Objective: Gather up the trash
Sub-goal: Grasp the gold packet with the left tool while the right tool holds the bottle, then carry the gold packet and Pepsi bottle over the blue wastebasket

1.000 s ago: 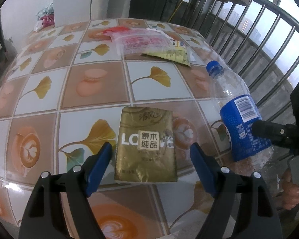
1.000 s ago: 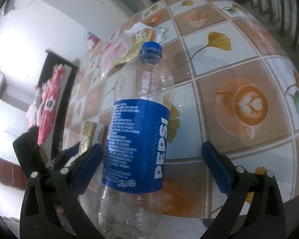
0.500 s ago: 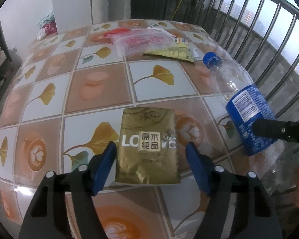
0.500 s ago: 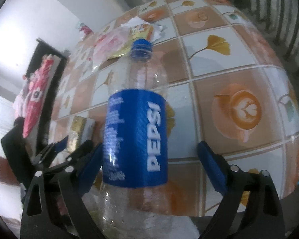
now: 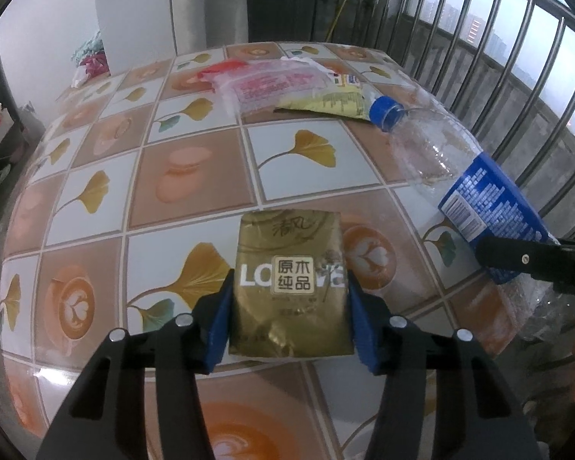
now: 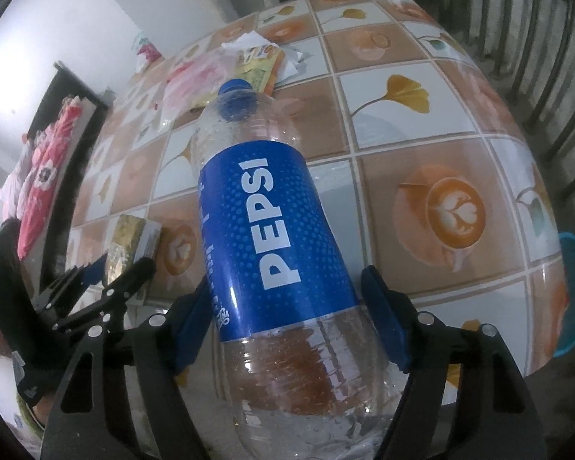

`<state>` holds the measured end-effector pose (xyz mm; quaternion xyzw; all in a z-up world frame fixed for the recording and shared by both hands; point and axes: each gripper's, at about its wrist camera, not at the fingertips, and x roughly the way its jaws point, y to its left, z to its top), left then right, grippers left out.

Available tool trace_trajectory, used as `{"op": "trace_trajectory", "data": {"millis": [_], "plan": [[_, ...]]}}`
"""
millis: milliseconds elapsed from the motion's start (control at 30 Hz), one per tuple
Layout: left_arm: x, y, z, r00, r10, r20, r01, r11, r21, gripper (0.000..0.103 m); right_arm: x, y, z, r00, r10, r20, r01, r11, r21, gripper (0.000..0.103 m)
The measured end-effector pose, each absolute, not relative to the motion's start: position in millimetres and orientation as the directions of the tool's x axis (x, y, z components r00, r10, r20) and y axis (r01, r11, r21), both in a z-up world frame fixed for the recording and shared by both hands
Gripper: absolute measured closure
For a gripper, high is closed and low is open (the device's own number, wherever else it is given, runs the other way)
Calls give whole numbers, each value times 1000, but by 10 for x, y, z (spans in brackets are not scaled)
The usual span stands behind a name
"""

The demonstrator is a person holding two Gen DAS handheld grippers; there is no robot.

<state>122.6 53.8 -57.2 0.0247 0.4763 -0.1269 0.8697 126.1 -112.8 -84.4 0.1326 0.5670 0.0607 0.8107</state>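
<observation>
Item one, left hand-held gripper (image 5: 289, 318): I have it clamped on the gold tissue pack (image 5: 290, 285), flat on the counter (image 5: 195, 176) at 6 o'clock, ready to lift. Item two, right hand-held gripper (image 6: 287, 327): squeezing the empty bottle (image 6: 264, 237) by its label, cap pointing 11 o'clock. Wrappers (image 5: 287, 88) wait at 12 o'clock.
</observation>
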Motion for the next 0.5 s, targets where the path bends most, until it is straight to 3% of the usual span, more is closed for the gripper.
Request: {"op": "trace_trajectory", "data": {"millis": [500], "plan": [[1160,726,-506,541,-322,-777,221,946,-238,52,1080,-1371,-701,361,363,-859,155,885,439,43]]}}
